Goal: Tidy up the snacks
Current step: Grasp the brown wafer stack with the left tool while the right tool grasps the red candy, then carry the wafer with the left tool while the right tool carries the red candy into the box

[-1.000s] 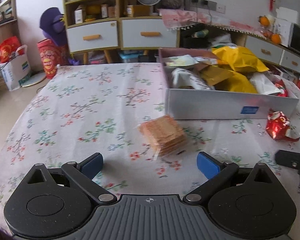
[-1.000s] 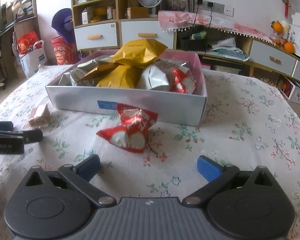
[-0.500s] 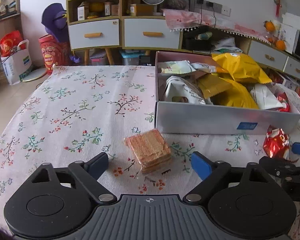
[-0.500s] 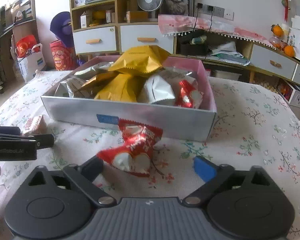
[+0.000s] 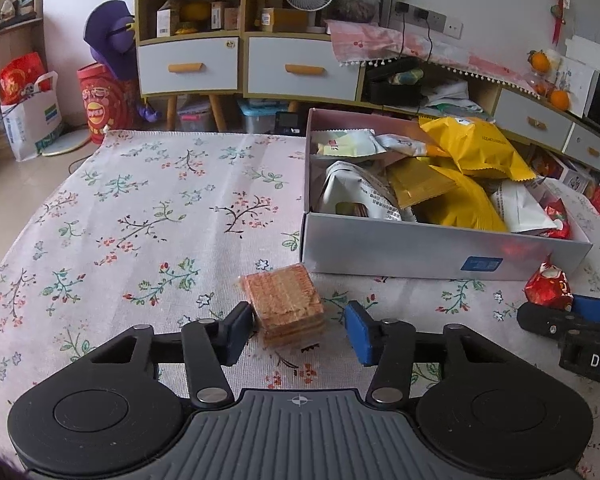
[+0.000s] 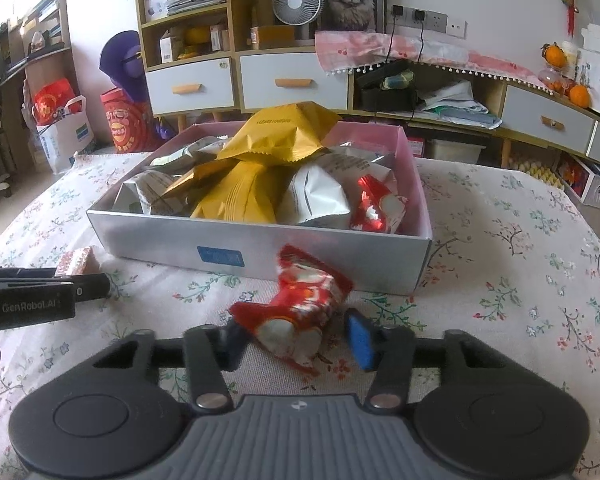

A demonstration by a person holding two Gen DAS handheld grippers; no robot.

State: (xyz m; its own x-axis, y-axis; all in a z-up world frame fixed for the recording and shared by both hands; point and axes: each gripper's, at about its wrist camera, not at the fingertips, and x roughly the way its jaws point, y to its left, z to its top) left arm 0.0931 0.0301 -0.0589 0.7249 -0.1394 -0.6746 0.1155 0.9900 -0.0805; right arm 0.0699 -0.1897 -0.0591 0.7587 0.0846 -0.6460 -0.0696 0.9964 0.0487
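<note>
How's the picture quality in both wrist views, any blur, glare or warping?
Left wrist view: sharp, strong fisheye bending of the tablecloth, soft even daylight. Right wrist view: the red snack packet and right claw are motion-smeared, and a red reflection shows on the box front.

surface (image 5: 148, 208): pale cloth printed with dark twigs, green leaves and small red flowers, across the lower left of the left wrist view
wafer pack (image 5: 286, 304): orange-tan, with a fine lattice on top and striped layers on its side
box (image 5: 400, 250): silver-grey outside with a small blue label, pink inside
yellow bags (image 6: 278, 136): golden yellow, piled at the frame's centre
red snack bag (image 6: 300, 308): glossy red with white patches
left gripper (image 5: 298, 330): black body, blue pads
right gripper (image 6: 298, 336): black body, blue pads
cabinet drawers (image 6: 190, 88): white fronts, orange handles, upper left
</note>
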